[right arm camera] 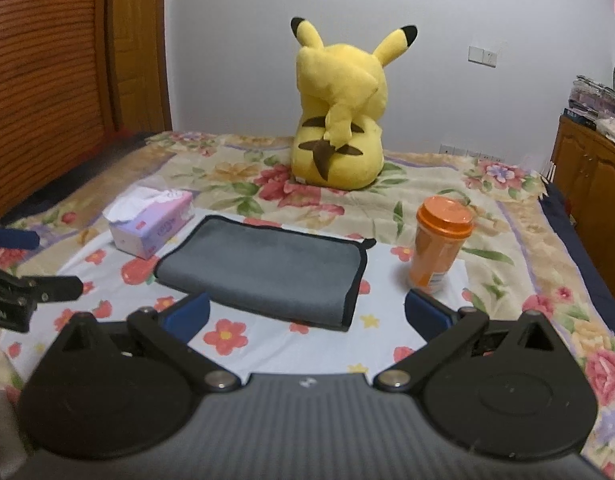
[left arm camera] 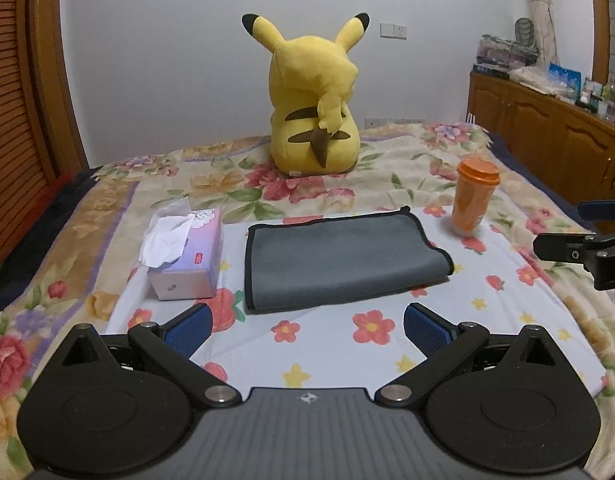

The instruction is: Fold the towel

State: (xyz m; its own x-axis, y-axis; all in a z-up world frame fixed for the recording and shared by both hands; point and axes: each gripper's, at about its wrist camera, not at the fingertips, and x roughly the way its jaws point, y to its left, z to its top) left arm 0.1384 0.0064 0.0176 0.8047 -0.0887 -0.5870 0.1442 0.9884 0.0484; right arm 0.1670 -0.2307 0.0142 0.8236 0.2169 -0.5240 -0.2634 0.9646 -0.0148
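Note:
A grey towel with a black hem lies folded over and flat on a flowered white cloth on the bed; it also shows in the right wrist view. My left gripper is open and empty, just short of the towel's near edge. My right gripper is open and empty, its blue left pad next to the towel's near edge. The right gripper's fingers show at the right edge of the left wrist view.
A tissue box stands left of the towel and an orange lidded cup to its right. A yellow plush toy sits behind. A wooden cabinet runs along the right and a slatted headboard along the left.

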